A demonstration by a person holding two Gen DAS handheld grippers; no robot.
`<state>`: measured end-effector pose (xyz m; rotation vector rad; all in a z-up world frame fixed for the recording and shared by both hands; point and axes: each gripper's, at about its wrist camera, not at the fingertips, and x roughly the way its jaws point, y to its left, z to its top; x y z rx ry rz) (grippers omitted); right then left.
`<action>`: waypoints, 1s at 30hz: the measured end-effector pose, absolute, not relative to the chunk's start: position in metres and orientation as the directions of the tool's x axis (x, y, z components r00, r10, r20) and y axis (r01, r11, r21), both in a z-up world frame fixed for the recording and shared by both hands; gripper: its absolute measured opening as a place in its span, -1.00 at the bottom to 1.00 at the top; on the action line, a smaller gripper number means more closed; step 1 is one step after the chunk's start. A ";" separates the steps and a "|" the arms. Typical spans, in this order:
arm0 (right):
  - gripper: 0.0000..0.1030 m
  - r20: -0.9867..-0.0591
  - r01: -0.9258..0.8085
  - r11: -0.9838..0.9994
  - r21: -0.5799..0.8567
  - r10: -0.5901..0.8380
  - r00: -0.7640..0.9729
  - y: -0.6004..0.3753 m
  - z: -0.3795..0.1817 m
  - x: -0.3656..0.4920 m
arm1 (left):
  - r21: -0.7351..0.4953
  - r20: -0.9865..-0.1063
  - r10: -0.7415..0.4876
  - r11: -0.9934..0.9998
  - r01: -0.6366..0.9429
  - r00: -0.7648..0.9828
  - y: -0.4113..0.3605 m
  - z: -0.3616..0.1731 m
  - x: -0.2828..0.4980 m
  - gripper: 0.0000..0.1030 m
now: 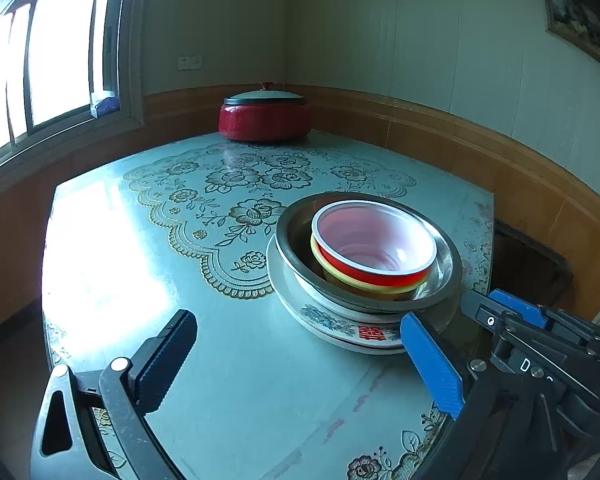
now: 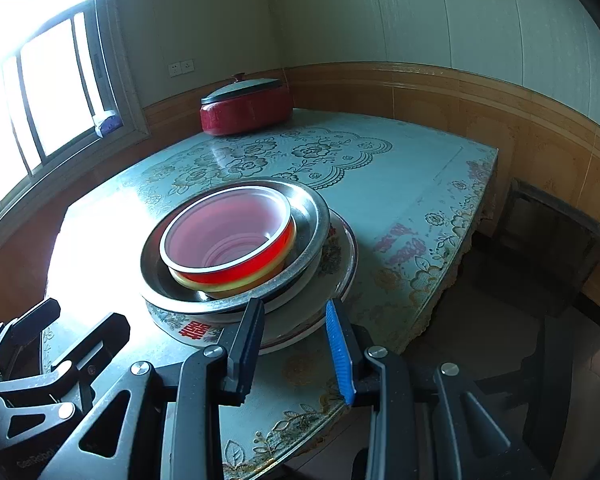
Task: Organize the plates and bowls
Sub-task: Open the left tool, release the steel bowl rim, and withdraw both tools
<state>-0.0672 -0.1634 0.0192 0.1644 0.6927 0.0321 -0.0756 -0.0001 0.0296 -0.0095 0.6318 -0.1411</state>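
Observation:
A stack stands on the table: a red bowl nested in a yellow-rimmed bowl, inside a steel basin, on a white flowered plate with a red sign. The stack also shows in the right wrist view: red bowl, steel basin, plate. My left gripper is open and empty, low over the table just left of the plate. My right gripper is open and empty, its fingers straddling the plate's near rim. The right gripper also shows in the left view.
A red pot with a lid stands at the table's far corner by the wall. The flowered tablecloth covers the table. A window is at the left. A dark box sits on the floor at the right.

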 end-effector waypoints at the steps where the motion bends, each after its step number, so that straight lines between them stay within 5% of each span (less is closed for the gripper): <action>1: -0.39 -0.633 0.025 0.987 0.161 0.084 0.769 -0.163 0.019 -0.067 | -0.053 -0.588 -0.135 0.990 0.129 0.798 0.000 0.030 -0.075 0.99; 30: -0.37 -0.643 0.008 0.988 0.153 0.093 0.760 -0.157 0.016 -0.058 | -0.064 -0.615 -0.120 0.993 0.102 0.779 0.003 0.023 -0.066 0.99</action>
